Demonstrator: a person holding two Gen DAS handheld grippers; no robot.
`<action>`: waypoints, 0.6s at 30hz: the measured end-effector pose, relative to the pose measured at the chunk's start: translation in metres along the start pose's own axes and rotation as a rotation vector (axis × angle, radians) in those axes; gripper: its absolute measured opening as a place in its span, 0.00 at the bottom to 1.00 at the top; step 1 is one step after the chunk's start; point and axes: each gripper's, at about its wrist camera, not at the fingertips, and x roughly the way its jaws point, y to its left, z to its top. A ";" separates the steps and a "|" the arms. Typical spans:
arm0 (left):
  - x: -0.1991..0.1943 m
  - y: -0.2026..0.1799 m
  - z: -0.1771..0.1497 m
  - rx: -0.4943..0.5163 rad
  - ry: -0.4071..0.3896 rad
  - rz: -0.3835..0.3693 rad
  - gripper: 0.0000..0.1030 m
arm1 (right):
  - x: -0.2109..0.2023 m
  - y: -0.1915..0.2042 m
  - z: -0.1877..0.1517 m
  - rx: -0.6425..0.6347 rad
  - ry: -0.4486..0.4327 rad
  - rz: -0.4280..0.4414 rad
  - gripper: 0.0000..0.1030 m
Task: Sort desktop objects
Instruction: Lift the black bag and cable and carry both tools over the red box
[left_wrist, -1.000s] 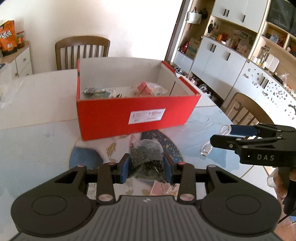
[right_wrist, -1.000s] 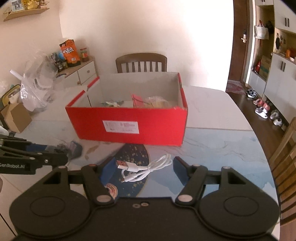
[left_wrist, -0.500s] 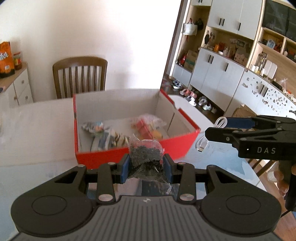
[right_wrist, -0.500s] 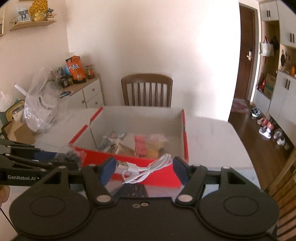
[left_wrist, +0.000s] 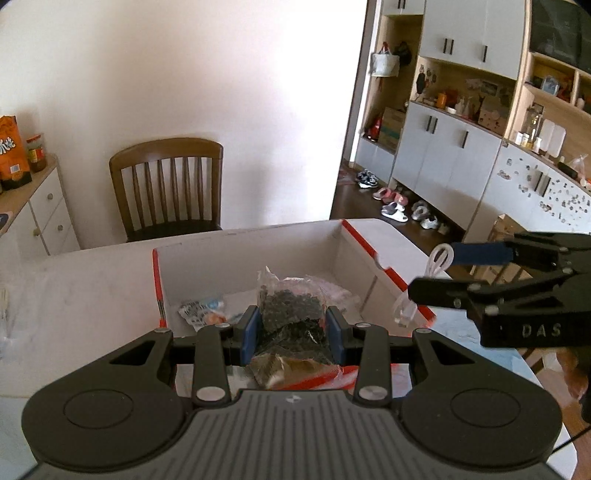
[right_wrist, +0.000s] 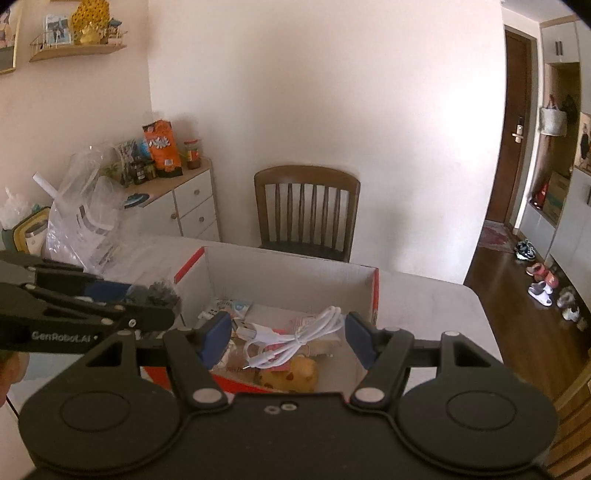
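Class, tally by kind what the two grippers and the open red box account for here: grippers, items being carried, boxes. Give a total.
Grippers: 2, the left gripper and the right gripper
Carried items: 2, the bag of dark bits and the white USB cable
Boxes: 1, the red box
Total: 5

Wooden chair (right_wrist: 306, 212) against white wall (right_wrist: 332, 92), sideboard (right_wrist: 184, 199) beside.

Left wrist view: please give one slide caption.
Left gripper holds a clear bag of dark bits above the red box.
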 end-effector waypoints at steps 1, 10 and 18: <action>0.005 0.001 0.003 0.002 -0.001 0.007 0.36 | 0.004 0.000 0.001 0.000 0.006 0.003 0.66; 0.059 0.018 0.018 0.019 0.075 0.037 0.36 | 0.046 0.003 -0.001 -0.026 0.067 0.017 0.65; 0.105 0.036 0.025 -0.023 0.147 0.054 0.36 | 0.075 0.003 -0.011 -0.012 0.115 0.012 0.65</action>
